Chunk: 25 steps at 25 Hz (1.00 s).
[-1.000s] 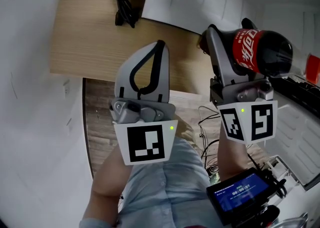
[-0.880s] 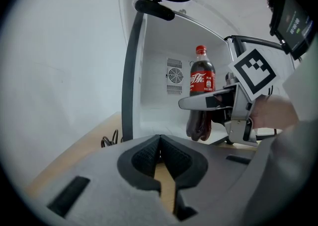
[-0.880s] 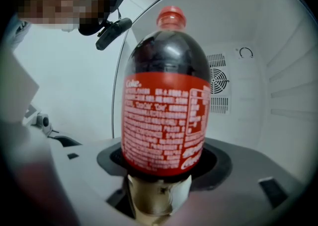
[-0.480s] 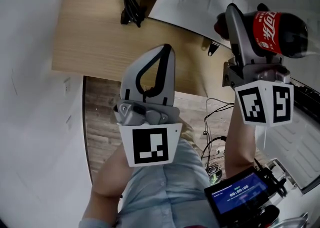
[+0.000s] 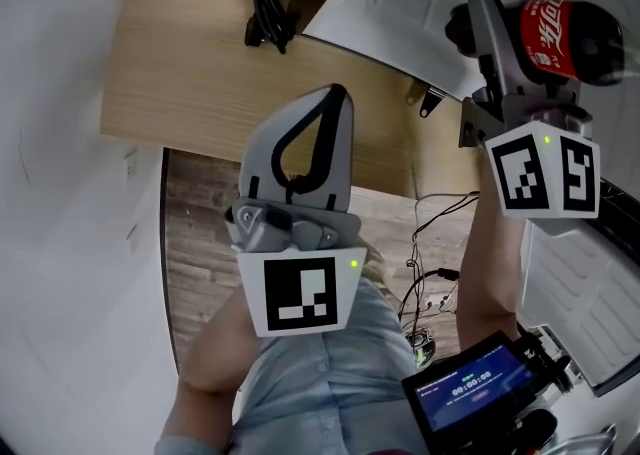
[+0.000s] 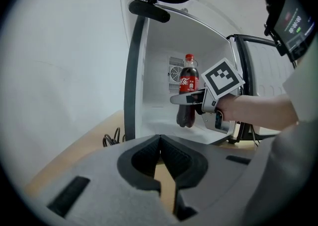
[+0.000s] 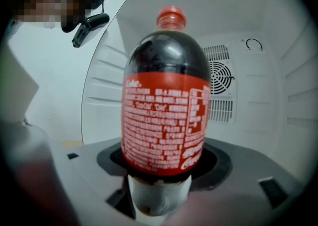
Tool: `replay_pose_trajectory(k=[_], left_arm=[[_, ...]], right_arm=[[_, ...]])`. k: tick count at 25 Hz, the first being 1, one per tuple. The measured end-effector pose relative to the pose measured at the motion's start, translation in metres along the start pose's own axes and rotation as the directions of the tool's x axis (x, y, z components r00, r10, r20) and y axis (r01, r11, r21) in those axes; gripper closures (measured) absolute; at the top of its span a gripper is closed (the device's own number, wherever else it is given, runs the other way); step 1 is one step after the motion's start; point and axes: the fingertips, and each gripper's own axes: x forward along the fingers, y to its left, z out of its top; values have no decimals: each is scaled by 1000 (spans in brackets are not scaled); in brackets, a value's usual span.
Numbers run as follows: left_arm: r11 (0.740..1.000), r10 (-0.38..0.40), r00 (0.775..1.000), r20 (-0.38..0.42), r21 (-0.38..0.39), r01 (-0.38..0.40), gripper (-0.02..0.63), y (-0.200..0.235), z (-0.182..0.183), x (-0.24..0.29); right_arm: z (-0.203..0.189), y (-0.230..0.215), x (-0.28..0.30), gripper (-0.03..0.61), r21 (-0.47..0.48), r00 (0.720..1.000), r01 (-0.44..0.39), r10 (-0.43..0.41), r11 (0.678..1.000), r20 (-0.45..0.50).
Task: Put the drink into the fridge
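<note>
One glossy, red-labelled cola bottle (image 7: pixel 166 96) sits clamped in the right gripper's (image 7: pixel 169 163) jaws; the left gripper's (image 6: pixel 160 143) ribbed jaws touch.

Head view. The left grey two-jaw gripper (image 5: pixel 333 103), with its marker cube, sits at frame centre and points toward 12 o'clock; its jaws meet at the tips with nothing between them. The right grey two-jaw gripper (image 5: pixel 525 28), at 2 o'clock, has its jaws spread and clamped around an upright dark cola bottle with red label (image 5: pixel 565 28). The bare left forearm (image 5: pixel 215 343) and right forearm (image 5: pixel 490 273) run back toward 6 o'clock.
</note>
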Motion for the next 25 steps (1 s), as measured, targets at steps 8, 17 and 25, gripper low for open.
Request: replay_pose_trajectory(k=[8, 17, 25], left_arm=[[1000, 7, 1000, -5, -1, -7, 604, 1, -3, -2], [1000, 1, 1000, -6, 8, -1, 604, -8, -5, -2], [1000, 14, 1000, -12, 6, -14, 604, -5, -8, -7]], right_arm=[[-1, -12, 18, 275, -22, 1000, 4, -4, 1000, 15], [-9, -18, 36, 275, -15, 1000, -5, 5, 1000, 24], [-15, -16, 46, 273, -20, 1000, -18, 18, 1000, 14]])
